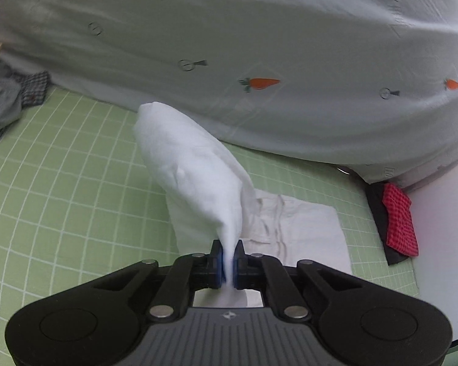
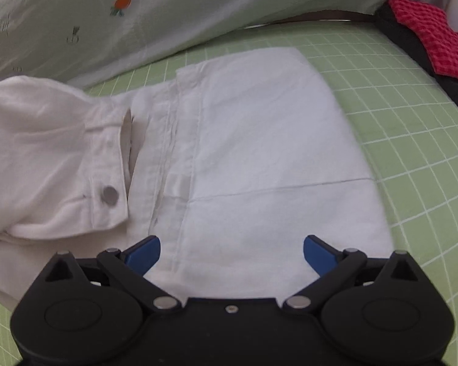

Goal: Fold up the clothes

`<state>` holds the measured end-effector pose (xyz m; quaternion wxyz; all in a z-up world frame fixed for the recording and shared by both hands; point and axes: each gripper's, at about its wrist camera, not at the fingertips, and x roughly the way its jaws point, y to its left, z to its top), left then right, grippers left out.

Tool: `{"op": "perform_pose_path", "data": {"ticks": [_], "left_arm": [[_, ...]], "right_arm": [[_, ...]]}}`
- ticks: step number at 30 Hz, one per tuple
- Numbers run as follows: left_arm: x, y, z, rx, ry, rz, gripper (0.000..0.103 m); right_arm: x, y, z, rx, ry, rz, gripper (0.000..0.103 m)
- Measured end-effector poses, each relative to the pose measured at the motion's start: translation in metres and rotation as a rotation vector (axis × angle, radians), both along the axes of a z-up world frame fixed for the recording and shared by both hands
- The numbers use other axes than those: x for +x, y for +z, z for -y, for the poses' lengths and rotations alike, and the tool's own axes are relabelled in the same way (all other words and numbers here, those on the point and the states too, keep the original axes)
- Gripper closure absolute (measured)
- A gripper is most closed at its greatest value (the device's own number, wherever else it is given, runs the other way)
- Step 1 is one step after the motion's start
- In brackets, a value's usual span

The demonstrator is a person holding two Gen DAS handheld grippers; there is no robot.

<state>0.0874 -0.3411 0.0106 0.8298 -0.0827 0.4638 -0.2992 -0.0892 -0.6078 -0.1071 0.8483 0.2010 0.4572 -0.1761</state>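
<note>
Two grippers over one white garment (image 2: 259, 158) on the green grid mat (image 1: 61, 167). Left gripper (image 1: 228, 262): blue pads clenched on a pinch of the white fabric, which rises from the jaws as a tapered fold, long axis running up and left toward the grey carrot-print sheet (image 1: 259, 45). Buttoned cuff (image 2: 107, 183) lies left of the folded body. Right gripper (image 2: 231, 254): jaws wide apart, grasping nothing, above the garment's near edge. Red checked cloth (image 2: 427, 33) far right, atop black fabric.

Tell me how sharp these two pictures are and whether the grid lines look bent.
Left wrist view: mat grid bows from fisheye; lifted white cloth looks soft and overexposed. Right wrist view: cloth's right edge smeared; grid bows at right.
</note>
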Motion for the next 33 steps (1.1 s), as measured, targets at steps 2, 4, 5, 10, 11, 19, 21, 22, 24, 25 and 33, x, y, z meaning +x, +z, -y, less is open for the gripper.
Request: {"op": "perform_pose_path", "data": {"ticks": [2, 4, 5, 10, 11, 19, 21, 22, 24, 25, 33], "left_arm": [[-0.013, 0.009, 0.028, 0.002, -0.031, 0.019, 0.097], [-0.024, 0.010, 0.058, 0.003, -0.059, 0.019, 0.097], [-0.029, 0.008, 0.073, 0.008, -0.071, 0.016, 0.097], [-0.047, -0.015, 0.146, 0.025, -0.105, -0.036, 0.096], [-0.048, -0.022, 0.158, 0.025, -0.107, -0.057, 0.096], [-0.041, -0.104, 0.225, 0.075, -0.039, -0.293, 0.093], [-0.039, -0.124, 0.232, 0.109, -0.002, -0.355, 0.092], [-0.039, -0.128, 0.234, 0.119, 0.004, -0.365, 0.089], [-0.042, -0.128, 0.236, 0.131, -0.003, -0.353, 0.089], [-0.044, -0.128, 0.237, 0.136, -0.007, -0.348, 0.085], [-0.054, -0.088, 0.218, 0.064, -0.056, -0.271, 0.041]], "right_arm": [[-0.010, 0.013, 0.020, 0.006, -0.023, 0.028, 0.002], [-0.022, 0.020, 0.040, 0.016, -0.044, 0.043, 0.002], [-0.029, 0.021, 0.051, 0.022, -0.053, 0.045, 0.002], [-0.059, 0.008, 0.105, 0.034, -0.106, -0.004, 0.002], [-0.062, 0.004, 0.117, 0.044, -0.120, -0.010, 0.002], [-0.060, -0.019, 0.204, 0.059, -0.184, -0.046, 0.002], [-0.056, -0.025, 0.214, 0.066, -0.187, -0.056, 0.002], [-0.054, -0.027, 0.218, 0.072, -0.187, -0.060, 0.002], [-0.048, -0.031, 0.222, 0.082, -0.184, -0.060, 0.002], [-0.046, -0.031, 0.221, 0.081, -0.178, -0.053, 0.002], [-0.034, -0.008, 0.182, 0.060, -0.126, 0.041, 0.002]]}}
